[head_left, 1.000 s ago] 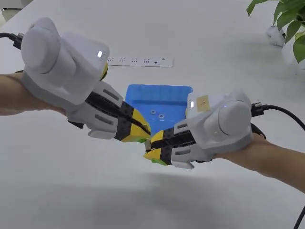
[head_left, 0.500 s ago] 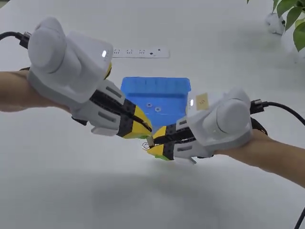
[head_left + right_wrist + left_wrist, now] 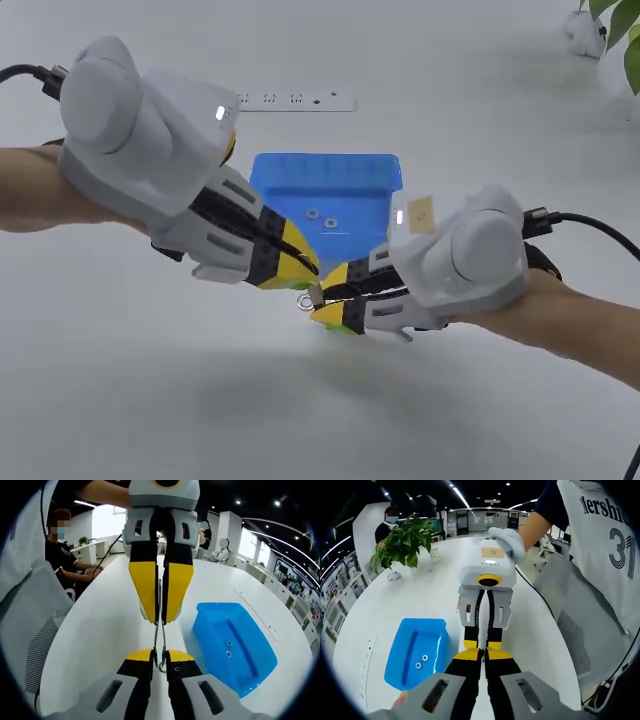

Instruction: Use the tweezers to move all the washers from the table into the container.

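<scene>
Head view: the left gripper [image 3: 300, 268] and the right gripper [image 3: 325, 300] meet tip to tip above the white table [image 3: 150, 400], just in front of the near wall of the blue container [image 3: 325, 172]. A small metal end of the tweezers [image 3: 310, 298], with a ring-shaped loop, shows at the right gripper's yellow tips. Two washers [image 3: 313, 214] lie close together on the container floor. A white power strip [image 3: 295, 100] lies on the table beyond the container, well apart from it. A black cable [image 3: 590, 230] leaves the rear of the right gripper.

Right gripper view: this gripper's own jaws rise from the bottom, clenched on the looped end of the thin tweezers. The blades run upward into the narrow gap between the yellow jaws of the left gripper, which also grasp them. The container lies to the right, with both washers visible inside.

Left gripper view: the two pairs of yellow tips stand almost touching, the right gripper facing the camera. The container with its two washers lies to the left. A potted plant [image 3: 402, 542] stands on the table farther back. The tweezers cannot be made out here.
</scene>
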